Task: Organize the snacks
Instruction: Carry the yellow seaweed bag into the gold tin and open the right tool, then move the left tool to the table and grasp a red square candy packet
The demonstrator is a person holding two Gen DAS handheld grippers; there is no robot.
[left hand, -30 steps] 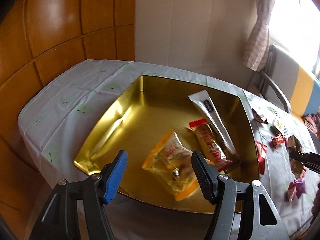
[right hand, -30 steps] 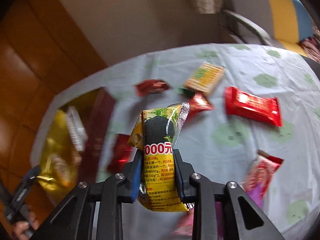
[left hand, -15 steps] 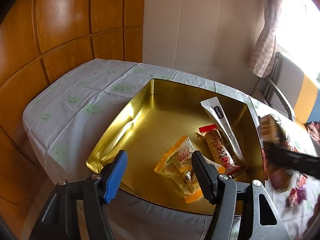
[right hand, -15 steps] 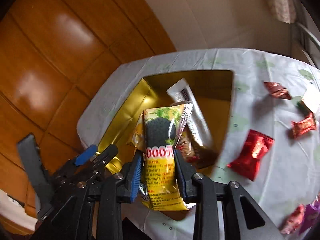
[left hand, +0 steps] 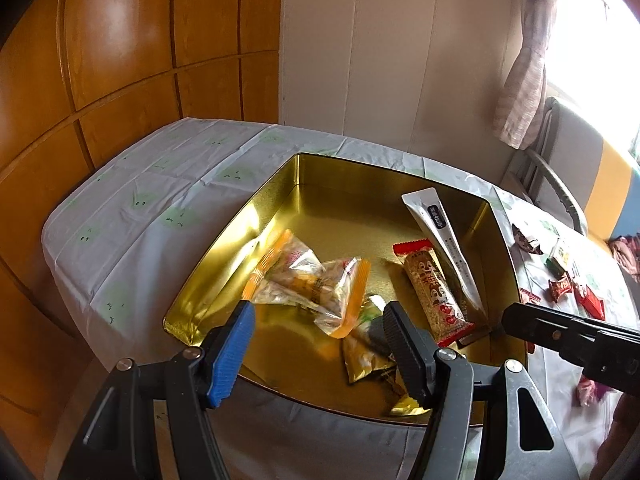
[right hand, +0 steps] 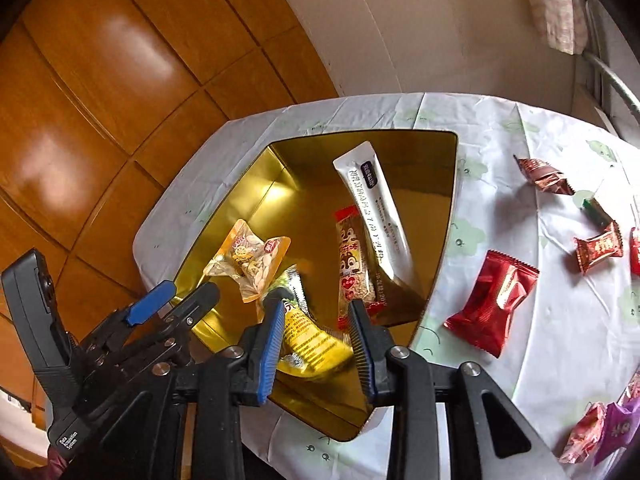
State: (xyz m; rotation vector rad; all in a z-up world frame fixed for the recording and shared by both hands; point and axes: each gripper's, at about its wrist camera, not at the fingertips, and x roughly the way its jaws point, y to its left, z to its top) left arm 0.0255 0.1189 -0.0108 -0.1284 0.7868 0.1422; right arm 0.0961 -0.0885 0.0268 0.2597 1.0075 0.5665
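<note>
A gold tin [left hand: 224, 272] [right hand: 444, 208] sits on the white tablecloth. In it lie a clear orange-edged packet [left hand: 308, 284] [right hand: 248, 260], a red cereal bar [left hand: 434, 292] [right hand: 352, 264], a long white sachet [left hand: 444, 240] [right hand: 372, 204] and a yellow packet [left hand: 362, 354] [right hand: 308, 344]. My right gripper [right hand: 316, 320] [left hand: 520, 320] hangs over the tin's near corner, jaws apart. The yellow packet is blurred just below it, free of the pads. My left gripper [left hand: 316, 344] [right hand: 186, 294] stands open and empty over the tin's near edge.
A large red packet [right hand: 492, 304] lies on the cloth right of the tin. Several small wrapped candies [right hand: 598, 246] [left hand: 560, 286] lie farther right, with pink and purple ones [right hand: 600, 432] near the table's edge. Wood panelling stands to the left, a chair behind at the right.
My right gripper swung left with the yellow packet from over the cloth to over the tin, then let it go into the tin. The clear packet shifted left. The left gripper stayed put.
</note>
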